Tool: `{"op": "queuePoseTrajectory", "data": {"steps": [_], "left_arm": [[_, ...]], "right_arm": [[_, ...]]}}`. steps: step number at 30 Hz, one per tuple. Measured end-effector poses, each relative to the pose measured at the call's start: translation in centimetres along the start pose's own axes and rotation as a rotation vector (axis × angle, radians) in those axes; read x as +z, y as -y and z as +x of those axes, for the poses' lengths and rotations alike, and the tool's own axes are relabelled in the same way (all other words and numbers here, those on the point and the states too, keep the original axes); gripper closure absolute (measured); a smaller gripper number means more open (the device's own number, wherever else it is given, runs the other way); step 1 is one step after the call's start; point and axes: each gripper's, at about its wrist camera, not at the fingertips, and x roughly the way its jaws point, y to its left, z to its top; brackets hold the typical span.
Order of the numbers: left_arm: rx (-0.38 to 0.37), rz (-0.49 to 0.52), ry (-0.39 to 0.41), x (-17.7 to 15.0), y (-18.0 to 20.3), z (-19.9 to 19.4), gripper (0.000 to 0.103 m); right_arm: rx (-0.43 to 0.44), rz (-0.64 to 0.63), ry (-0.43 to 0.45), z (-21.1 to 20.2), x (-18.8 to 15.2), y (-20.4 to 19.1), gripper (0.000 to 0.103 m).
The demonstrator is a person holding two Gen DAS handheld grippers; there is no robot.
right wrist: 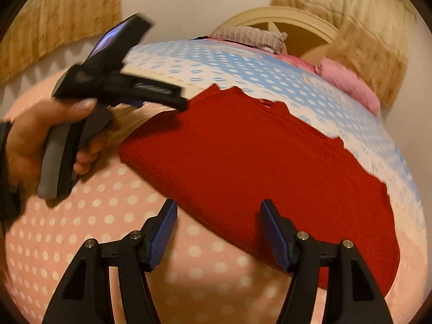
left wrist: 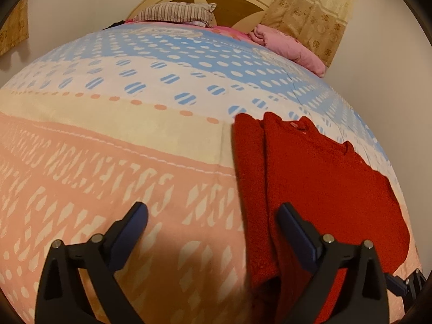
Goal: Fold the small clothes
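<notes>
A deep red fuzzy garment lies on a bedsheet banded in peach-pink with white flecks, pale cream, and far sky blue with white dots. At the far end sit a striped pillow, a pink blanket, and gold floral curtains.

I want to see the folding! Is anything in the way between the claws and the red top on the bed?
Nothing visible blocks them. The red top lies flat on the bedspread with nothing on it. The right claw is open just above its near edge, and the left claw is open over its left edge.
</notes>
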Motion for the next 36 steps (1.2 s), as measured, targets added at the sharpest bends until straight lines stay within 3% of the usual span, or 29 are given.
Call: {"op": "queuePoseTrajectory", "data": {"steps": [7, 12, 23, 28, 36], "left_arm": [[0.002, 0.011, -0.003, -0.2, 0.1, 0.2, 0.001], [0.010, 0.023, -0.008, -0.2, 0.3, 0.3, 0.000], [0.018, 0.030, -0.013, -0.2, 0.3, 0.5, 0.000], [0.022, 0.046, -0.018, 0.1, 0.7, 0.7, 0.000], [-0.018, 0.088, -0.029, 0.9, 1.8, 1.2, 0.000]], "right_arm": [[-0.024, -0.117, 0.003, 1.2, 0.8, -3.8, 0.038], [-0.122, -0.201, 0.007, 2.3, 1.8, -5.7, 0.038], [-0.170, -0.273, 0.044, 3.9, 2.9, -7.3, 0.038], [-0.143, -0.241, 0.052, 3.7, 2.7, -6.7, 0.038], [-0.173, -0.267, 0.066, 3.5, 2.5, -7.6, 0.041]]}}
